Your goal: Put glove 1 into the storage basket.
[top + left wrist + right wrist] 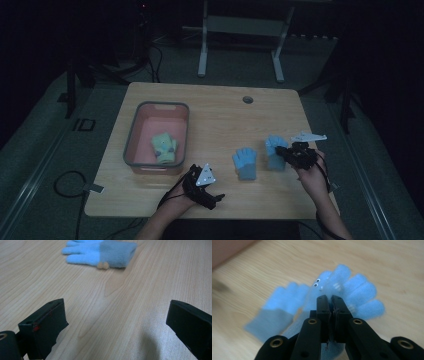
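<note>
- The right hand-held gripper [286, 151] is clenched on a blue glove [274, 152], pinching it near the cuff; in the right gripper view the jaws meet on the fabric and the glove's fingers fan away from them.
- That glove sits right of the bin [131, 145], well apart from it, low over the surface [220, 115].
- A second blue glove [245, 162] lies flat between the bin and the held one, fingers pointing away from the person.
- The left hand-held gripper [216, 199] is released, jaws wide, beside the bin's near corner; the flat glove lies ahead of it, so the left hand is nearer to that one.
- A green glove [164, 147] already lies in the bin.
- To bin the held glove, the right hand would likely have to travel leftward across the flat one.
</note>
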`<state>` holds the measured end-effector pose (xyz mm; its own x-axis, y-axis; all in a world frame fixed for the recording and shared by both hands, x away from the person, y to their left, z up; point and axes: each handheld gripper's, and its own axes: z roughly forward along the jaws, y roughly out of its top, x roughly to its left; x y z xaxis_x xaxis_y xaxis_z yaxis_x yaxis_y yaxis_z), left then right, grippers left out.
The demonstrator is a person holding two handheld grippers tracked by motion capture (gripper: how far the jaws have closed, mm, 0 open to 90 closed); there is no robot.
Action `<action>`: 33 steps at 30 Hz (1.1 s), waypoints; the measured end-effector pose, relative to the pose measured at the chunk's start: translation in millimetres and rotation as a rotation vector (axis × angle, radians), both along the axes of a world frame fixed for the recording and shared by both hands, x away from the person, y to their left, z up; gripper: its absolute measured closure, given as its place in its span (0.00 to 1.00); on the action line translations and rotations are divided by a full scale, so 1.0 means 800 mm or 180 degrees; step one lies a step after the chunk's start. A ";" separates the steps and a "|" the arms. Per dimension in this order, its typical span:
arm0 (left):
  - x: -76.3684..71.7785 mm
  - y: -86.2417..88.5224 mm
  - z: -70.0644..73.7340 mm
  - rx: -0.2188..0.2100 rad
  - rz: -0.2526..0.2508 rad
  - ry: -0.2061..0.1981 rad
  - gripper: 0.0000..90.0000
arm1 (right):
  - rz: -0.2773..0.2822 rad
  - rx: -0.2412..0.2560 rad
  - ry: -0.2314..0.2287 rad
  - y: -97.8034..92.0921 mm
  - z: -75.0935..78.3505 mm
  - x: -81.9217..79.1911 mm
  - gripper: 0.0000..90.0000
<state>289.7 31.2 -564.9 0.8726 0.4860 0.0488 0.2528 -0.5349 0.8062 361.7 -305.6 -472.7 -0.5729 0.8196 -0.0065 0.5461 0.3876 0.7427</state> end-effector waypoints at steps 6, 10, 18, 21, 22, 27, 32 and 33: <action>0.000 0.000 0.000 0.0004 -0.0004 -0.0007 0.03 | 0.0225 0.0075 -0.0058 0.032 0.022 -0.003 0.95; 0.000 0.000 0.000 0.0012 -0.0003 -0.0006 0.03 | 0.0366 0.0122 -0.0039 0.053 0.025 -0.006 0.95; 0.000 0.000 0.000 0.0010 -0.0009 -0.0004 0.03 | 0.0548 0.0070 0.0062 0.085 0.014 -0.009 0.95; 0.000 0.000 -0.001 0.0014 -0.0006 -0.0003 0.03 | 0.0601 0.0016 0.0129 0.092 0.003 -0.009 0.95; 0.000 0.000 -0.001 0.0014 -0.0008 -0.0003 0.03 | 0.0613 0.0000 0.0149 0.093 -0.001 -0.008 0.95; 0.000 0.001 0.000 0.0012 -0.0011 0.0000 0.03 | 0.0602 -0.0050 0.0248 0.097 -0.020 -0.004 0.95; 0.000 0.000 -0.001 0.0004 -0.0018 0.0013 0.03 | 0.0598 -0.0081 0.0320 0.099 -0.035 0.000 0.95; 0.000 0.000 -0.001 0.0005 -0.0025 0.0008 0.03 | 0.0595 -0.0074 0.0345 0.100 -0.038 0.001 0.95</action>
<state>289.5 30.9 -565.5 0.8765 0.4790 0.0474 0.2506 -0.5381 0.8048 362.5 -225.9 -502.8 -0.7134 0.6993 0.0456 0.5391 0.5061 0.6732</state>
